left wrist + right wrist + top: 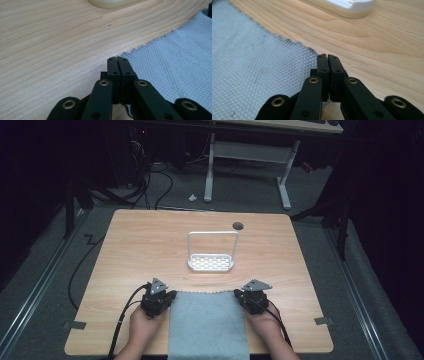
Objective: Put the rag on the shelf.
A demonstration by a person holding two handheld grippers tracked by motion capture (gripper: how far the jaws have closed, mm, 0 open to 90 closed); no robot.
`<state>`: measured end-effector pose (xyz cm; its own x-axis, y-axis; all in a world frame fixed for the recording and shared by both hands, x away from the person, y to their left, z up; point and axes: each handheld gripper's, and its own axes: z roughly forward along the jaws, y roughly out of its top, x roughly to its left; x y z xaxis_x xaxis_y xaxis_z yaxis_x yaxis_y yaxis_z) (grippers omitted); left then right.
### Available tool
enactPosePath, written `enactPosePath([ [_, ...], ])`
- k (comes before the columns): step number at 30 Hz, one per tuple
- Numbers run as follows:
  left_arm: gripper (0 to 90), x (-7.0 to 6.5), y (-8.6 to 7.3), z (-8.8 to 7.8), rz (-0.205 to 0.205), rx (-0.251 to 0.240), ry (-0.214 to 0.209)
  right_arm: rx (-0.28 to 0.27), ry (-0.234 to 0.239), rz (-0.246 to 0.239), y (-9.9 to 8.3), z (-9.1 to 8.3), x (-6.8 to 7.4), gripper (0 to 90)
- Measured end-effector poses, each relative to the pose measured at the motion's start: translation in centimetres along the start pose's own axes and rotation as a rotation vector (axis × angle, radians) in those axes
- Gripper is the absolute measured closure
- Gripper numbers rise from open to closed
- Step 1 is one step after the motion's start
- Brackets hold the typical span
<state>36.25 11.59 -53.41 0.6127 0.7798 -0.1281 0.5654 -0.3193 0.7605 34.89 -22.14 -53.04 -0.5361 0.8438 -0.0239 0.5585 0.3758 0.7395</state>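
A grey-blue waffle-weave cloth (207, 325) lies flat on the wooden table (145, 245) and hangs over its near edge. My left gripper (172, 295) is at the cloth's far left corner. In the left gripper view the cloth's (175, 62) corner runs in between the jaws of the left gripper (117, 58), which is shut on it. My right gripper (238, 294) is at the far right corner. In the right gripper view the right gripper (327, 56) is likewise shut on the corner of the cloth (249, 62). Both grippers rest low on the table.
A white perforated tray with a tall wire frame (211, 262) stands on the table just beyond the cloth, between the two grippers. Its base also edges into view (110, 2) (347, 7). A round cable hole (238, 225) sits near the table's far edge.
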Motion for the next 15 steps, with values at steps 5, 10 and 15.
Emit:
enactPosePath([
  [5, 88.8, 0.1, 0.0, -0.7, -0.037, -0.057, -0.023, -0.064, 0.008, 0.014, 0.1, -1.0, 0.3, 89.6],
  [10, 88.8, -0.3, 0.3, -1.7, -0.024, -0.131, -0.027, -0.134, -0.015, 0.017, 0.2, -2.2, 0.7, 89.6],
  [15, 88.8, -0.4, 0.6, -2.4, -0.022, -0.169, -0.037, -0.183, -0.018, 0.023, 0.5, -3.1, 0.9, 89.6],
])
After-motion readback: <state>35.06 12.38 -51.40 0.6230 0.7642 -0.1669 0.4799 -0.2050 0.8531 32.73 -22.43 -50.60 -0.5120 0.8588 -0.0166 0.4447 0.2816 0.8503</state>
